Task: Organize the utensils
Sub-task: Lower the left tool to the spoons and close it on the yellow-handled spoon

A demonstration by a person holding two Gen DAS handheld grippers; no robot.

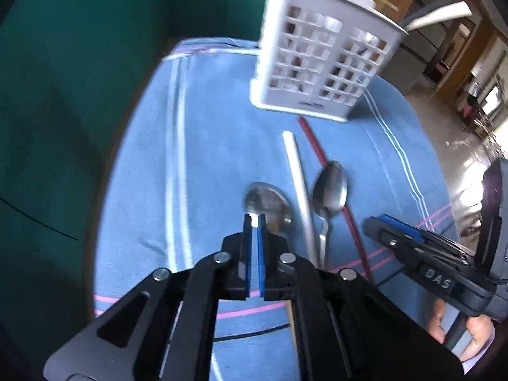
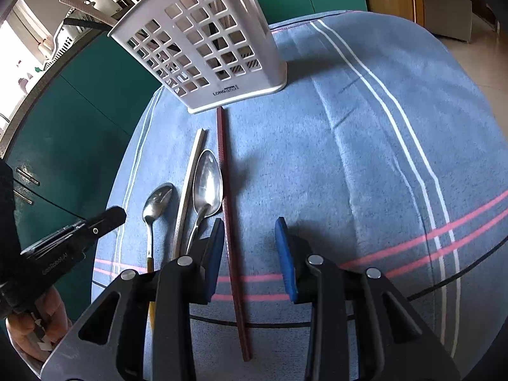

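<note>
The left gripper has its blue-padded jaws pressed together on the thin neck of a small steel spoon with a yellowish handle, just behind the bowl; the bowl lies on the blue striped cloth covering the round worktop. In the right wrist view that same spoon lies at the left end of the row of utensils, its handle running back under the gripper body.

The right gripper hangs over the cloth with its jaws spread partway and holds nothing. A long dark red chopstick lies on the cloth between its fingers, close to the left one, without being touched by either pad. The person's hand shows at the handle of that gripper in the left wrist view.

Just left of the red chopstick lies a larger steel spoon, bowl up and pointing away. Between the two spoons lies a pale, whitish chopstick, roughly parallel to the red one. All four pieces lie close together, side by side.

Farther on, at the far end of the red chopstick, stands a white plastic cutlery holder with square grid openings, upright on the cloth. Some utensils stand inside it; what they are cannot be told. Beyond the worktop are dark green cabinet doors.
</note>
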